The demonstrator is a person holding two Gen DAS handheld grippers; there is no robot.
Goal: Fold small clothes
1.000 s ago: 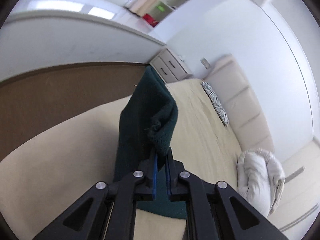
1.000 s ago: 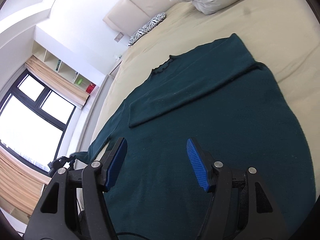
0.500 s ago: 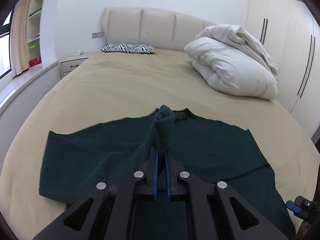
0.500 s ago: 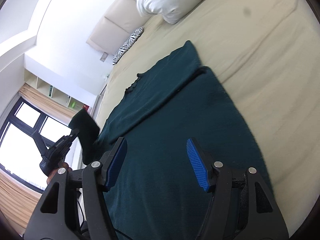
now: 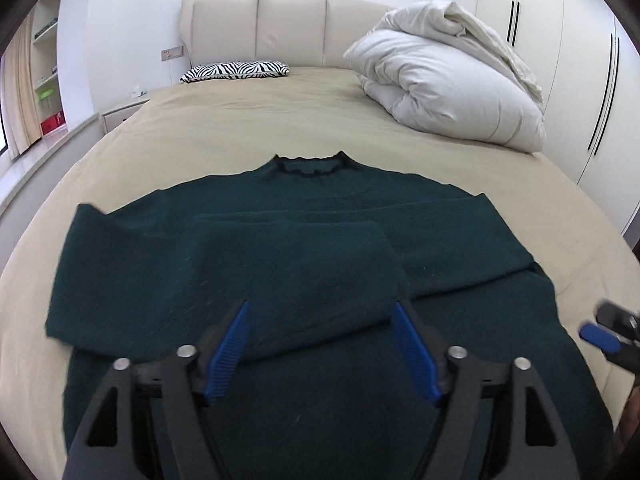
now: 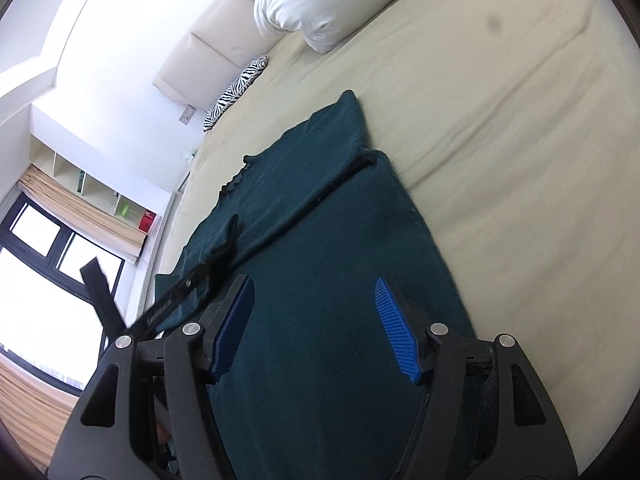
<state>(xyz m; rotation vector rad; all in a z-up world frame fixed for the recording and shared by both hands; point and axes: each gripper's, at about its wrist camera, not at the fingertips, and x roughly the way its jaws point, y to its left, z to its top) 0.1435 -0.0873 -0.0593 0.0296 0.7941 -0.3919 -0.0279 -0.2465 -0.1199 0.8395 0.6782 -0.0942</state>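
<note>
A dark green sweater [image 5: 320,248] is spread flat on the beige bed [image 5: 224,128], collar toward the headboard, and both sleeves have been laid across the chest so that the body forms a neat rectangle ready for the next fold. The left sleeve [image 5: 288,264] lies uppermost, its cuff end just ahead of the left tongs [image 5: 322,344], whose jaws have just been opening; they stand released with only the flat knit below them and nothing pinched, which fits a sleeve being set down where it is wanted. The right tongs [image 6: 316,324] are likewise held apart and empty above the lower right part of the sweater, probably kept ready for the hem (though this is a judgement only).

From the left wrist the whole garment is seen squarely, along with a white duvet [image 5: 448,84] and a zebra-print pillow [image 5: 236,70] well apart from it. From the right wrist the sweater's right edge and the seam of the folded right sleeve [image 6: 320,168] are shown more clearly; the dark shape at its left may be the left tongs, but it is too blurred to be told
</note>
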